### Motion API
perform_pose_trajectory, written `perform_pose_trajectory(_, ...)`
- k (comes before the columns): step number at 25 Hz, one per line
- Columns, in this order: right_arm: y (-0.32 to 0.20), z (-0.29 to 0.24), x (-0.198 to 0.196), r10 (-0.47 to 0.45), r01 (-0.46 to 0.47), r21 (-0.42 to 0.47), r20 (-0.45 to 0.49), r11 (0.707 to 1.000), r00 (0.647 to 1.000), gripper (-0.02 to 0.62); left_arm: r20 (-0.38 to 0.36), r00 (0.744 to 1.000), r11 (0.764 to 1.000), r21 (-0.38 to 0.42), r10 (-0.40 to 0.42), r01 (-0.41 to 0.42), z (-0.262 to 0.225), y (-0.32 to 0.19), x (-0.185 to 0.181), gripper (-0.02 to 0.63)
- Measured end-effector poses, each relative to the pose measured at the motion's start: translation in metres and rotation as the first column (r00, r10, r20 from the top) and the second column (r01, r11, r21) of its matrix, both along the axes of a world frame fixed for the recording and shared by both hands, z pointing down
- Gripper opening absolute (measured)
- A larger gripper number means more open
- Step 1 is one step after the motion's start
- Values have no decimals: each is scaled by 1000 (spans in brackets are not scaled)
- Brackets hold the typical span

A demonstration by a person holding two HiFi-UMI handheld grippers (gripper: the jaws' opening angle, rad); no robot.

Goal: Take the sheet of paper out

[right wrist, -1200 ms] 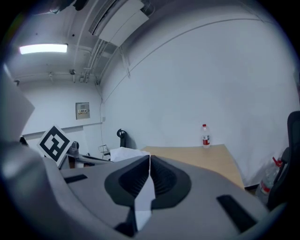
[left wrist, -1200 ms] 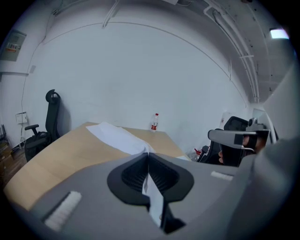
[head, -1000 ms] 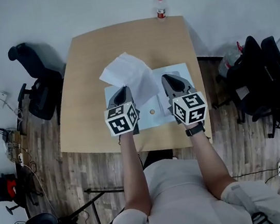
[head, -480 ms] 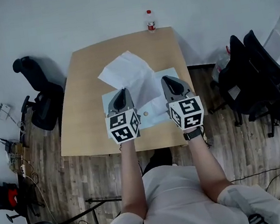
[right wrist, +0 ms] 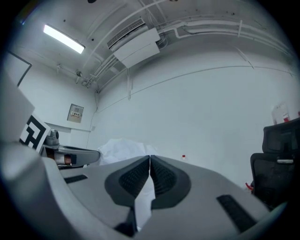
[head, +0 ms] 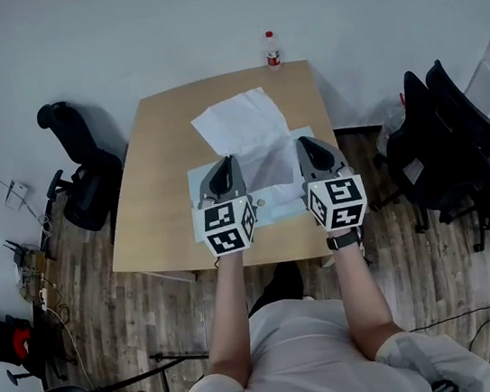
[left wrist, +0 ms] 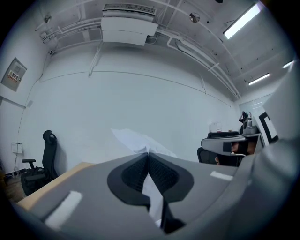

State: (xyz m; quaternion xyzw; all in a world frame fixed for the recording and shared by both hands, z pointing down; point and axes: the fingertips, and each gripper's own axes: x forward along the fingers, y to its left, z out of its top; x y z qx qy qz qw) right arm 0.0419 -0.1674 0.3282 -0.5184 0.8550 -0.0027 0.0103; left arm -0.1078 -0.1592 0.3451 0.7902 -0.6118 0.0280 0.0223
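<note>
Ahead of both pairs of jaws, in the head view, the sheet of paper spreads white over the bench, reaching toward the bottle at the far edge. The left gripper and right gripper sit side by side and level, one at each near corner of the sheet. Gripping at two points probably keeps the sheet flat and stops it twisting as it comes away. Under and behind the jaws lies a pale blue folder, and I judge the sheet is being drawn out of it. The gripper bodies and their marker cubes cover the sheet's near edge, so I cannot tell whether it has fully cleared the folder.

Left gripper view: the left gripper has its jaws pressed together. A thin white strip of the sheet is pinched in the seam, and the rest rises just beyond the tips. Only a sliver of bench shows to the left of the jaws, and the folder is hidden under the gripper body.

Right gripper view: the right gripper is likewise clamped on the sheet, which runs down between the pads and billows beyond the tips to their left. The bottle shows far off, small and hard to make out, and the folder is out of sight.
</note>
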Motion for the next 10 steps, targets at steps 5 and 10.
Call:
perform_pose_trajectory(5,10,-1,-7,-6,6,-1,-4,1000,1000,14,-6,1000,1000,10,7,-7,-7,8,-1,12)
perform_pose_trajectory(10,18,3,-13,-22,22,-6,-23,1000,999,14,-41,999,1000,15,-6,7,-6,14,-7,12)
